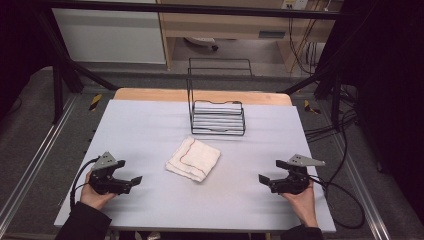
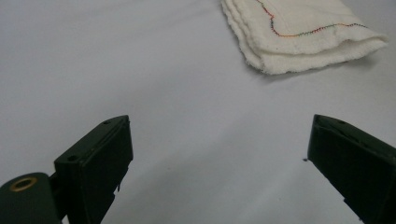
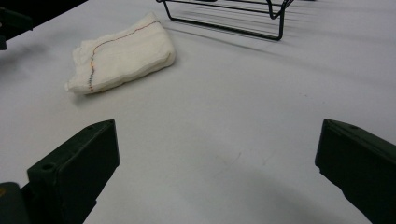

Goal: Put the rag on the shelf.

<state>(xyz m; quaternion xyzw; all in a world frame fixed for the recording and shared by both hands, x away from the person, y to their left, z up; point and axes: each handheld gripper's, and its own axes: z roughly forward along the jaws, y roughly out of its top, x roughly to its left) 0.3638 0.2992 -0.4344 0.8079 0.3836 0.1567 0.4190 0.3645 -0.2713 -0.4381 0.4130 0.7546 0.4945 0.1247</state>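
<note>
Here, a folded white cloth (image 1: 193, 159) lies flat at the middle of a pale grey desk (image 1: 150, 125), just in front of an empty black wire rack (image 1: 217, 119). A person holds a claw in each hand at the near edge. The left claw (image 1: 131, 182) and right claw (image 1: 265, 181) both stand spread wide, holding nothing, well apart from the cloth. The work looks unstarted. The likely next move is a reach inward to pinch a cloth edge, probably to carry it to the rack. The rack's back frame is thin and faint against the dim floor. How many layers the cloth has is hard to tell.
</note>
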